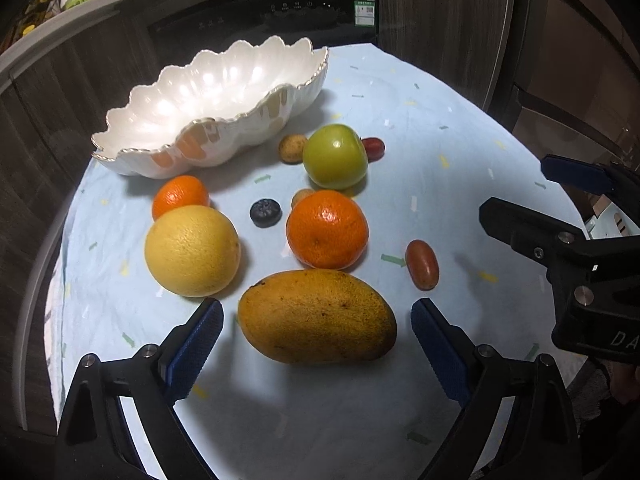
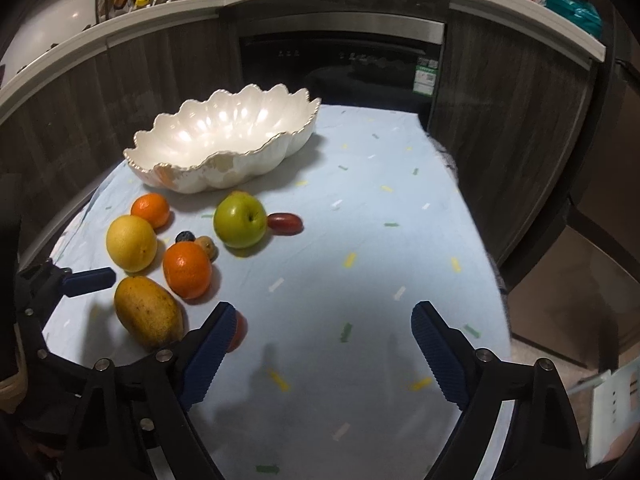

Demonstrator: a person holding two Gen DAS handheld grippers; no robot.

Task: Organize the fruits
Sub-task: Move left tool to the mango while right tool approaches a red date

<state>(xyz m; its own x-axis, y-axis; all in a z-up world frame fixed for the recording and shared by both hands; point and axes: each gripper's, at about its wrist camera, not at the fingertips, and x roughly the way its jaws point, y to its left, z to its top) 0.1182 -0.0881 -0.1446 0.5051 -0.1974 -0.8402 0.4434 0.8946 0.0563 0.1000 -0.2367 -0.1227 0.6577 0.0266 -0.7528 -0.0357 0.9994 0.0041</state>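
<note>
Bowl at 11 o'clock on table; apple at 12; grapefruit at 9; mango centre, orange behind it.

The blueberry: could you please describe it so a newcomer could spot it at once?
Start at the white bowl on the blue cloth. In front of it, between the grapefruit and the larger orange, sits the blueberry: the only dark fruit, and tiny.

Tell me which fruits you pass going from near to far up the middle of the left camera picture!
mango → big orange → green apple
</note>
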